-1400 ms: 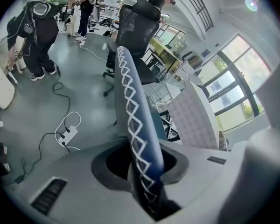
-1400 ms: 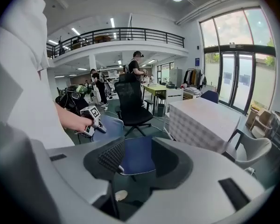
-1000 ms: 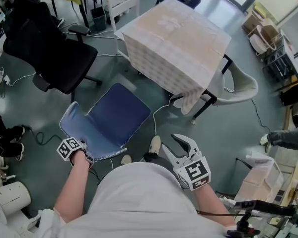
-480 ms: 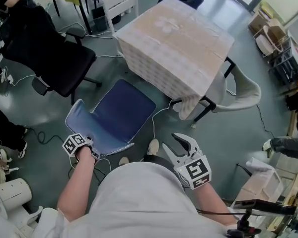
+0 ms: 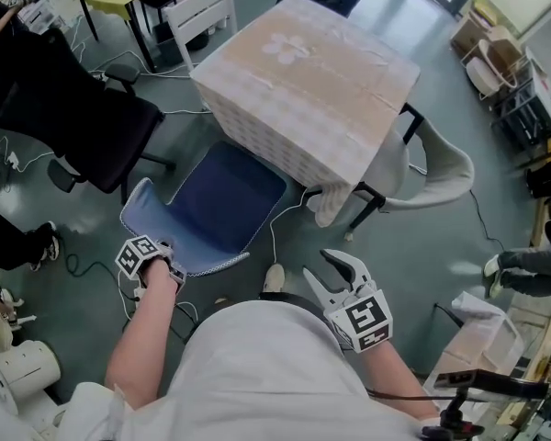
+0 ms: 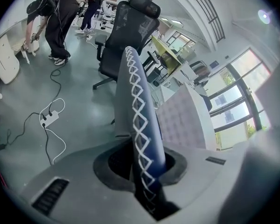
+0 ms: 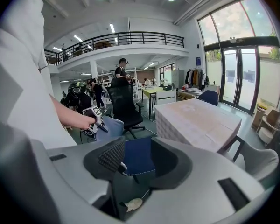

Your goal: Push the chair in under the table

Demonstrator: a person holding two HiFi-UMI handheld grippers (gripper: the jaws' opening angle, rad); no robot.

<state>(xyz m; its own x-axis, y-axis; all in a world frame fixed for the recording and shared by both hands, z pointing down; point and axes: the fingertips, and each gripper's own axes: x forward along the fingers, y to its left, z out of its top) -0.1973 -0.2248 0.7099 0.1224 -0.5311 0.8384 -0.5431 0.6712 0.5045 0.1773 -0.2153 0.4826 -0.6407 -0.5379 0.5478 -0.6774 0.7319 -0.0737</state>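
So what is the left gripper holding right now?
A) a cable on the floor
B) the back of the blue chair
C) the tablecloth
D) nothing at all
B: the left gripper has its jaws shut on the blue chair's back, whose stitched edge runs right between them in the left gripper view.

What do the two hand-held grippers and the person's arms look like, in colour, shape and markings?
The left gripper and right gripper are light grey plastic with curved jaws lined by dark ribbed pads. Each carries a white cube of black square markers. The person wears a white short-sleeved shirt.
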